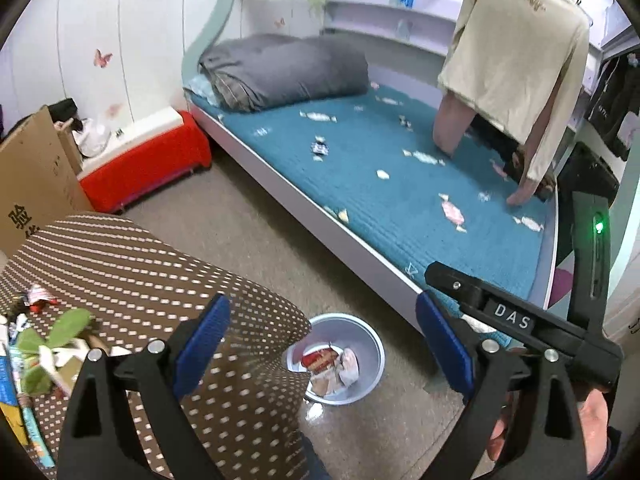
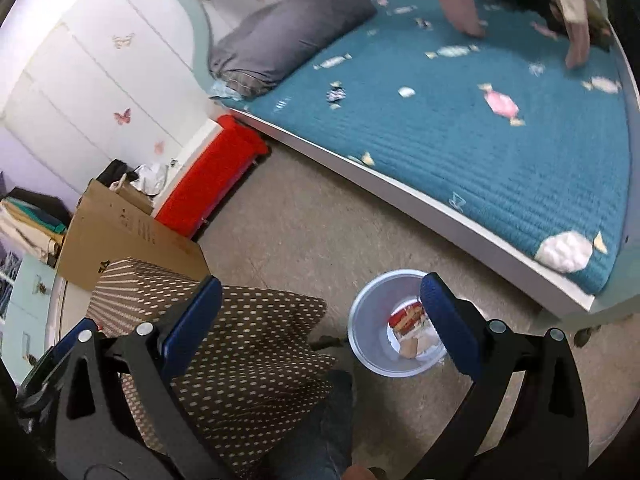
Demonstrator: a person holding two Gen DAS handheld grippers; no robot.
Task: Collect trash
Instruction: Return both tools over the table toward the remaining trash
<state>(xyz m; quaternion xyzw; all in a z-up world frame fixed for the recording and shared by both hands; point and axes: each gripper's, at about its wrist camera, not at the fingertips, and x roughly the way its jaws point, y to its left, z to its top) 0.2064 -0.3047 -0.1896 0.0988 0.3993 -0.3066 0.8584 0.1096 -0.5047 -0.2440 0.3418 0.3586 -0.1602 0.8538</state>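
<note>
Your left gripper (image 1: 320, 344) is spread wide with nothing between the blue pads. Off its left finger (image 1: 202, 344) sits the brown dotted cushion (image 1: 140, 280), with wrappers and a green leafy bit piled on its far left edge. Between the fingers, a bit past the tips, you've got the grey trash bin (image 1: 372, 344) on the floor with wrappers (image 1: 332, 364) lying inside it. Further ahead and right of the right finger (image 1: 444, 344) the teal bed (image 1: 400, 208) is littered with candy wrappers (image 1: 452, 212).

Your right gripper (image 2: 322, 328) is released too, nothing gripped. The same cushion is behind its left finger (image 2: 192, 324), and the bin (image 2: 360, 328) is tucked just inside its right finger (image 2: 452, 324).
</note>
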